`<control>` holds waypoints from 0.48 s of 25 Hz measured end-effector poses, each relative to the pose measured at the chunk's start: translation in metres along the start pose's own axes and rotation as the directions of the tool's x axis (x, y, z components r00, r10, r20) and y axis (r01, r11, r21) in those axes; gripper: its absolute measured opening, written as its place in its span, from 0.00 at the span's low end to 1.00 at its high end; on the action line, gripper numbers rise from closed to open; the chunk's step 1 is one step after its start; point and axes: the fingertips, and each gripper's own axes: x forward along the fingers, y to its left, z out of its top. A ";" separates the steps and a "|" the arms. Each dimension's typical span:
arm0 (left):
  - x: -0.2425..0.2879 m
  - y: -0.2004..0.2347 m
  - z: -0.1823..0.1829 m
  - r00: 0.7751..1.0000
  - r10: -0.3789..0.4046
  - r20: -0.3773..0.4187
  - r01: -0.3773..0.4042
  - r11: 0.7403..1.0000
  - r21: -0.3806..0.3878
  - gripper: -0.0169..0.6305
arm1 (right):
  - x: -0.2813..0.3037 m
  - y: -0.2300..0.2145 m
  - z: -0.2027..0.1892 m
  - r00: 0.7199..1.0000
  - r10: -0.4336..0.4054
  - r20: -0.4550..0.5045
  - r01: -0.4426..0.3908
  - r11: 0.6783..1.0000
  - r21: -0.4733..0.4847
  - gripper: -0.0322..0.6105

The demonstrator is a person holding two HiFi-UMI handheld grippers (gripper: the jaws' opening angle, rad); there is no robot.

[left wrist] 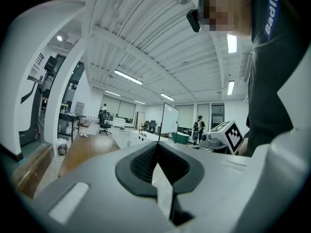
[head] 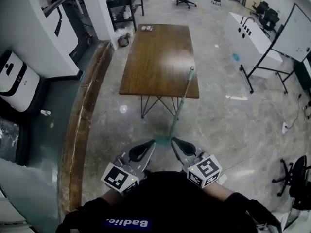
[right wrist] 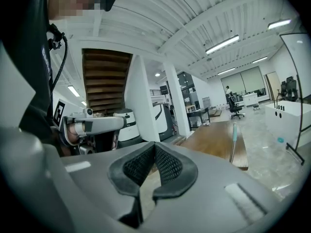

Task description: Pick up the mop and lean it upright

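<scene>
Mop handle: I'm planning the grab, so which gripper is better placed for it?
Probably right: the mop handle slants toward the right gripper; the left gripper sits further off. Both are shut, empty.

Teal-handled mop, standing tilted, top against wooden table edge, head on floor

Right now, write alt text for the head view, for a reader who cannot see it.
A mop stands upright, its top apparently leaning on the near edge of a wooden table, its head on the grey floor. Just below it, the left gripper and right gripper point toward the mop head, jaws shut and empty.
</scene>
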 end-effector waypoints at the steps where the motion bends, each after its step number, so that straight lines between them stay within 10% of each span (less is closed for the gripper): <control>1: -0.003 0.013 0.001 1.000 -0.011 0.006 0.011 1.000 -0.001 0.06 | 0.012 0.001 0.000 1.000 -0.016 -0.005 0.016 1.000 0.005 0.06; 12: -0.027 0.132 0.006 0.995 -0.093 0.024 0.094 0.996 -0.011 0.06 | 0.116 0.010 0.010 0.983 -0.175 -0.060 0.176 0.984 0.015 0.09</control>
